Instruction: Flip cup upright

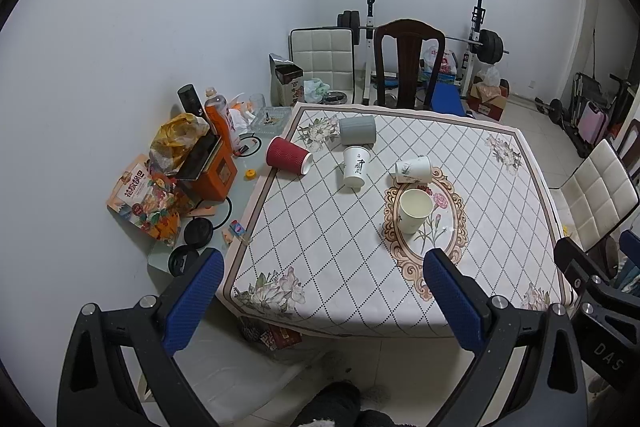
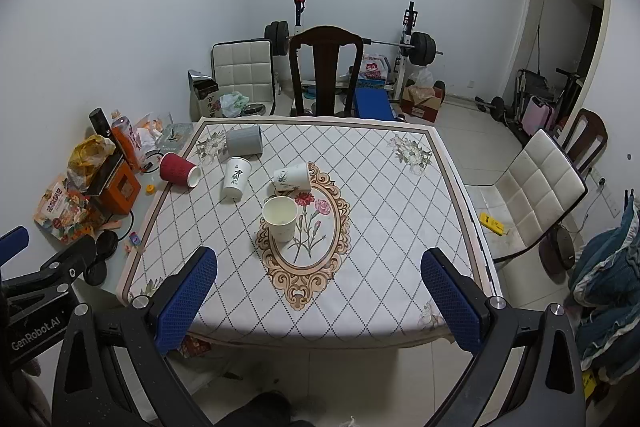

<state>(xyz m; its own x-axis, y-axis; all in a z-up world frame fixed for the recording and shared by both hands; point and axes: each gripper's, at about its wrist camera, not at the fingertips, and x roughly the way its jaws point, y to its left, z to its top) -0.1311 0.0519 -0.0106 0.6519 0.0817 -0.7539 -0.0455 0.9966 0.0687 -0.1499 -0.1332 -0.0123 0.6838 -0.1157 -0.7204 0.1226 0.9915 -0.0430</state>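
Several cups sit on a table with a patterned cloth (image 1: 340,267). A cream paper cup (image 1: 415,210) (image 2: 281,218) stands upright with its mouth up. A white printed cup (image 1: 414,169) (image 2: 292,177) lies on its side behind it. A white cup with black writing (image 1: 356,166) (image 2: 237,177) stands mouth down. A red ribbed cup (image 1: 288,155) (image 2: 179,169) and a grey cup (image 1: 357,131) (image 2: 245,141) lie on their sides. My left gripper (image 1: 324,267) and right gripper (image 2: 319,269) are open and empty, held back above the table's near edge.
Clutter fills the table's left strip: an orange box (image 1: 212,171), a bottle (image 1: 218,115), snack bags (image 1: 148,203), lids. A dark wooden chair (image 1: 408,63) stands at the far side, a white chair (image 2: 532,195) at the right. A barbell rack (image 2: 412,47) stands by the back wall.
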